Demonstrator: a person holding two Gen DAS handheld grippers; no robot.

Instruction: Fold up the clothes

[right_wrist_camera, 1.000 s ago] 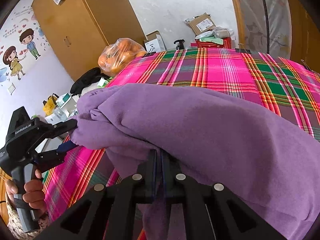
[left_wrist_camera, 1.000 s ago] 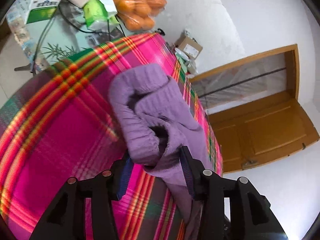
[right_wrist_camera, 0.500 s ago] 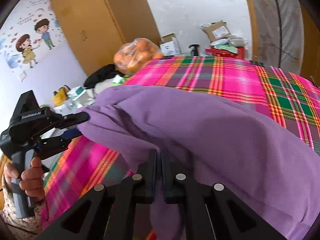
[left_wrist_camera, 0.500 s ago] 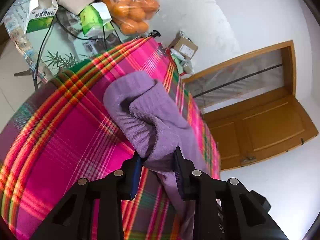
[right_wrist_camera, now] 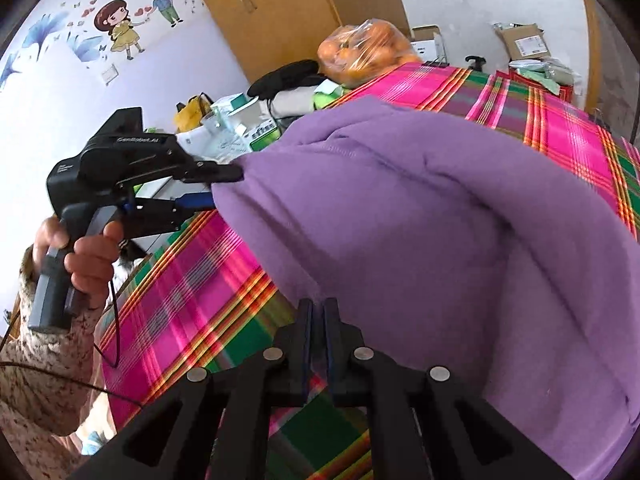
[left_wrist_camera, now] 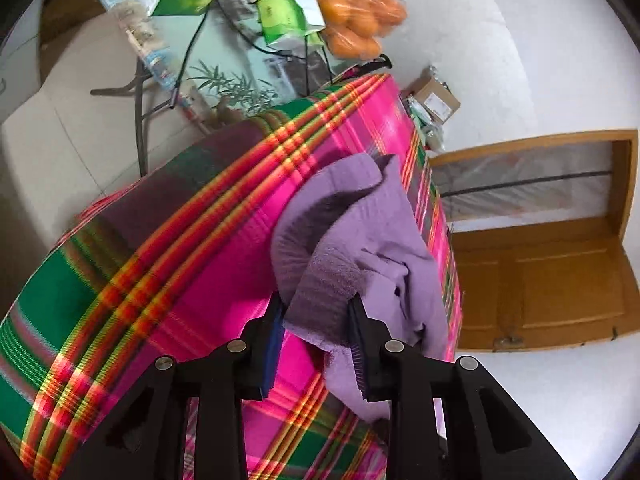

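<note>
Your left tongs (left_wrist_camera: 316, 316) clench a bunched corner of the purple sweater (right_wrist_camera: 420, 216), lifted above the plaid-covered counter (left_wrist_camera: 168, 264) near its left edge. Your right tongs (right_wrist_camera: 316, 312) pinch its near hem, fingers nearly together. Bare plaid lies open beyond and beneath.

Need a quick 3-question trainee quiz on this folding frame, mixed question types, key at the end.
1. True or false: the left tongs grip the edge of the purple garment.
2. What covers the table? A) white sheet B) pink plaid cloth C) bare wood
3. What fruit is in the plastic bag beyond the table?

Key: 1 true; 2 B; 3 oranges, as far as can be told.
</note>
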